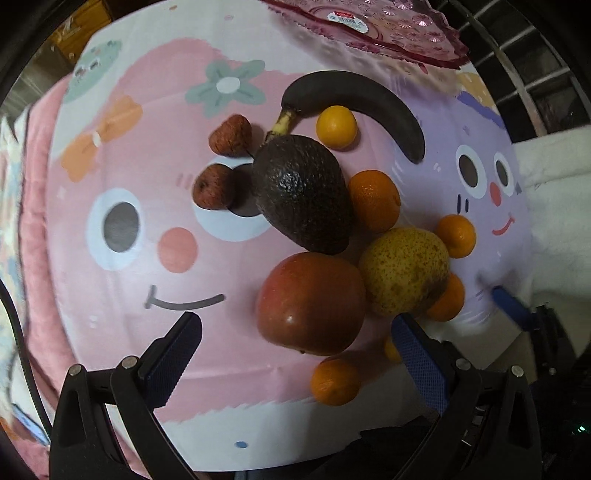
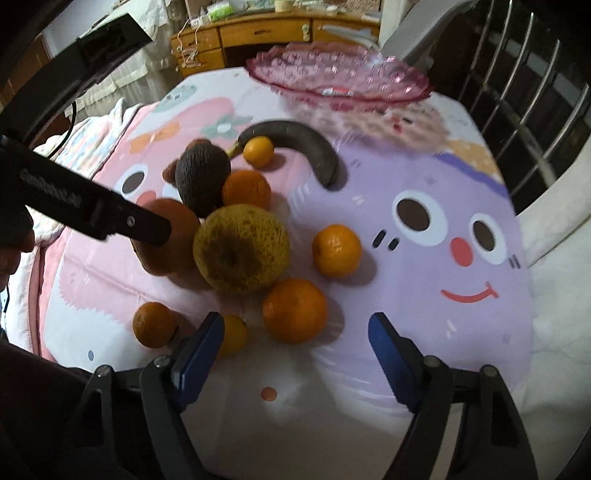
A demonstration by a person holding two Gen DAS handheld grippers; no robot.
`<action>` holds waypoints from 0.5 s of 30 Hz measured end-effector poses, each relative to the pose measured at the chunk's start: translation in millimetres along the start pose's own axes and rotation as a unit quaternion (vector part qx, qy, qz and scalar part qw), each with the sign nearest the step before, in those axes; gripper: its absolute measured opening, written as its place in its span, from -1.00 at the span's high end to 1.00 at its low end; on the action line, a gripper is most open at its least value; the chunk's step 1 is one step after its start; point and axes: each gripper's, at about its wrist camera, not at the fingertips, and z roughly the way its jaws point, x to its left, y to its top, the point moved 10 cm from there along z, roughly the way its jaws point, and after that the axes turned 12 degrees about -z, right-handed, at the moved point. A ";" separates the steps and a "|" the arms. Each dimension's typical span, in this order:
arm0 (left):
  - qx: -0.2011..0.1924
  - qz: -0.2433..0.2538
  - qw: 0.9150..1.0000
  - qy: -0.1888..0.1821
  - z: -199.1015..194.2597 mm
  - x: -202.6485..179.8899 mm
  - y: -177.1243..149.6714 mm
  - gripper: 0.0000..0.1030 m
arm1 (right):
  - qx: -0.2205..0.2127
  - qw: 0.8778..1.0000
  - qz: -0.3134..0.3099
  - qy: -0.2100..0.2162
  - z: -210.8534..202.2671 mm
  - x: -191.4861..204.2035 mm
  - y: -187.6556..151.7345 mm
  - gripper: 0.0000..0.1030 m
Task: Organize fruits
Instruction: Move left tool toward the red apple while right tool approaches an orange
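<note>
A pile of fruit lies on a cartoon-print cloth: a red apple (image 1: pixel 312 304), a speckled yellow pear (image 1: pixel 404 271) (image 2: pixel 242 247), a dark avocado (image 1: pixel 303 192) (image 2: pixel 202 177), a blackened banana (image 1: pixel 354 103) (image 2: pixel 295 142), several small oranges (image 2: pixel 295 310) and two dried reddish fruits (image 1: pixel 229 134). A pink glass dish (image 2: pixel 340 72) (image 1: pixel 369 26) stands at the far edge. My left gripper (image 1: pixel 297 328) is open, its jaws either side of the apple, just above it. My right gripper (image 2: pixel 295 332) is open and empty, hovering over the nearest orange.
The left gripper's body (image 2: pixel 92 206) crosses the right wrist view from the left, over the apple. A metal railing (image 2: pixel 535 110) stands at the right. A wooden desk (image 2: pixel 266 33) is behind the table. White bedding (image 2: pixel 554 221) lies at the right edge.
</note>
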 end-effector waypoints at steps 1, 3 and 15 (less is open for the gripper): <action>0.000 -0.002 1.000 -0.007 2.2 -0.5 0.0 -0.98 | 0.003 1.000 0.000 0.008 3.1 0.3 -1.4 -0.43; -0.002 -0.005 1.000 -0.019 4.8 0.4 -0.1 -0.98 | 0.008 1.000 0.002 0.021 8.2 1.4 -2.8 -0.35; -0.004 -0.064 0.992 -0.112 24.9 12.4 3.9 -0.62 | -0.004 0.998 0.003 0.056 21.6 5.3 1.1 -0.26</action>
